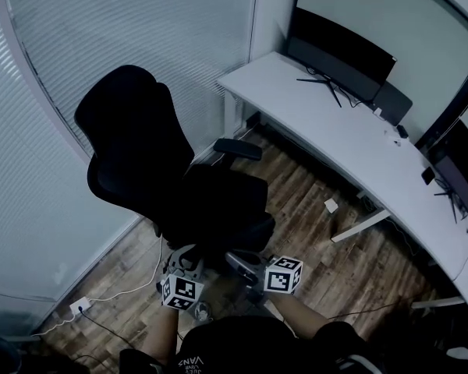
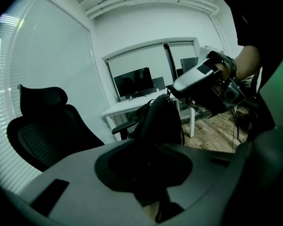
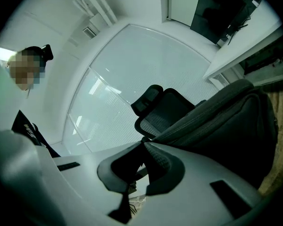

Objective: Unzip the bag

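Office: blinded glass wall, wood floor, white counter beyond both claws. Black office chair, apparently seating the upright black backpack directly ahead of the claws. Left claw, narrow, grips the backpack's lower fabric. Right claw, pinched shut on its zip line higher up, is nearer; the zip runs away from it.

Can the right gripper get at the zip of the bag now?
Probably yes: the right gripper is shut at the end of the zip line on the bag, seemingly pinching it, and nothing stands between. The left gripper holds the bag.
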A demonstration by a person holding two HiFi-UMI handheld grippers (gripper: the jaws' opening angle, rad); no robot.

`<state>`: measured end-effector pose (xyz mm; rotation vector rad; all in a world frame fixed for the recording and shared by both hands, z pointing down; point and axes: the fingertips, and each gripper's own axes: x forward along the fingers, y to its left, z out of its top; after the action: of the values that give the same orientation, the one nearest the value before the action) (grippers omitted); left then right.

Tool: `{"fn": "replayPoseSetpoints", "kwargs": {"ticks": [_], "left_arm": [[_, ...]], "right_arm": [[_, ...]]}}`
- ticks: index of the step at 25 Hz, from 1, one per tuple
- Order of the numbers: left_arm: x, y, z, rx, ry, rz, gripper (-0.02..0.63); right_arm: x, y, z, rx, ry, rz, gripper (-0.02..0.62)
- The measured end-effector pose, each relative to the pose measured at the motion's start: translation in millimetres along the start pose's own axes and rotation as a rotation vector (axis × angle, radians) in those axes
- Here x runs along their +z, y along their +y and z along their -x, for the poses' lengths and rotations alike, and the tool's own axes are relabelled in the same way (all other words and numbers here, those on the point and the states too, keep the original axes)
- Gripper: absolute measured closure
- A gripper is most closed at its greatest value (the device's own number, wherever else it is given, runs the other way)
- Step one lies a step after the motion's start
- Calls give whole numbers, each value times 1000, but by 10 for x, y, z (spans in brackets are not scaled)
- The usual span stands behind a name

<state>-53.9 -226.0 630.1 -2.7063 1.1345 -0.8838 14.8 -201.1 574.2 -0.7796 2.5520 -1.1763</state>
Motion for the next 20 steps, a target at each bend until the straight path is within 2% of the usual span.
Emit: {"fn": "replayPoseSetpoints", "kwargs": {"ticks": [8, 20], "left_arm": [[116, 9, -108, 90, 49, 78, 508], [221, 92, -289, 222, 76, 160, 509]], "right_arm": [[254, -174, 172, 30, 27, -13, 549], [633, -521, 370, 70, 43, -46, 549]]}}
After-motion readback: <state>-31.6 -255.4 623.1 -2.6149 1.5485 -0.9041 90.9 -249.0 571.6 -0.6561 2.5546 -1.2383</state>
